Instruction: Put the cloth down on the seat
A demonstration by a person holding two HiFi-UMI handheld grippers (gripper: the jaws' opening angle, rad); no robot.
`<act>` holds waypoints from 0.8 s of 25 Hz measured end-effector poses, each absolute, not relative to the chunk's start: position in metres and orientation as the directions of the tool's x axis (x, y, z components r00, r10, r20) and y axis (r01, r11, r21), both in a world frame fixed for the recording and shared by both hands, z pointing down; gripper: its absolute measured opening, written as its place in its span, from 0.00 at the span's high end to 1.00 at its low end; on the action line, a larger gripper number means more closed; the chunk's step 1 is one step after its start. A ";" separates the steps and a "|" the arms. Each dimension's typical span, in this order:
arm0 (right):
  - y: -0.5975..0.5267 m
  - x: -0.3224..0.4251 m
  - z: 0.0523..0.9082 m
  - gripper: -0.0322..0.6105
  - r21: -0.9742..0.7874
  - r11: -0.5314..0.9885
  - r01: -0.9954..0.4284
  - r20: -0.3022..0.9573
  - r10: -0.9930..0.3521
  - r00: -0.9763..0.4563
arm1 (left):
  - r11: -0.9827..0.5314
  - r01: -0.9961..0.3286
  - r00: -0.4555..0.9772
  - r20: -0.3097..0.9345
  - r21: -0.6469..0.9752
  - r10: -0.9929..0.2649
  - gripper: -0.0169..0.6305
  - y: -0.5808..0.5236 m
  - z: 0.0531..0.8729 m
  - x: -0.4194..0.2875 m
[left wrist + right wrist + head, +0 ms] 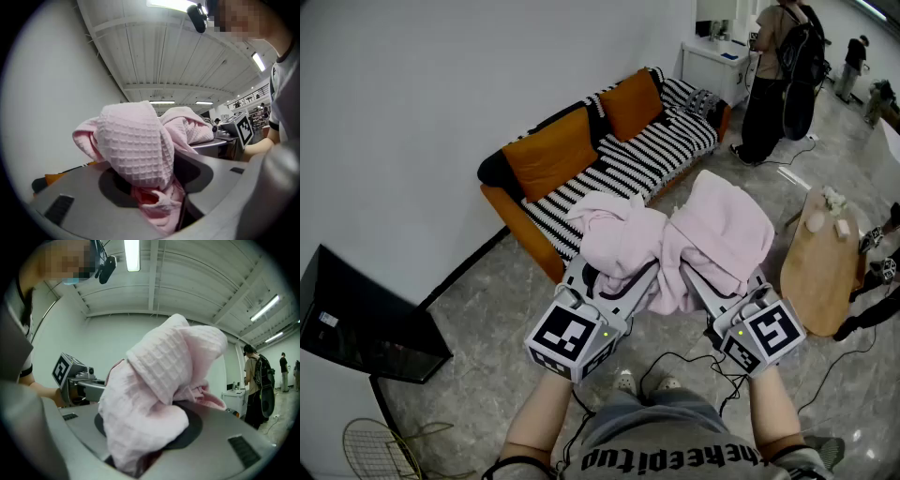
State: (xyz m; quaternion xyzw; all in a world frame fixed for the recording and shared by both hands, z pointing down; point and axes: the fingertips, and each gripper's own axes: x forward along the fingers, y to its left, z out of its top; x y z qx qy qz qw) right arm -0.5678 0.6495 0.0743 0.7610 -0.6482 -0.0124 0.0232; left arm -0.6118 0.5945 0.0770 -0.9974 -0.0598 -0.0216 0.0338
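A pink waffle-weave cloth (712,230) hangs bunched between both grippers, held up in front of the sofa. My left gripper (626,272) is shut on its left bundle, and the fabric (136,150) fills the gap between the jaws. On the other side, my right gripper (696,272) is shut on the right bundle (154,380), which spills over both jaws. The fingertips of both grippers are buried in the fabric. The sofa seat (642,150), covered with a black-and-white striped throw, lies beyond and below the cloth.
Two orange cushions (553,150) lean on the sofa back along the white wall. A black screen (356,323) stands on the floor at left, with a wire rack (380,450) below it. At right is a wooden table (820,258). A person (778,75) stands by a white cabinet (712,61). Cables lie on the floor.
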 end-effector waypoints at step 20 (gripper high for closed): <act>0.606 -0.580 0.075 0.67 0.050 -0.158 -0.986 0.011 -0.987 0.159 | -0.989 0.135 0.990 0.034 -0.064 0.133 0.60 0.550 0.076 -0.624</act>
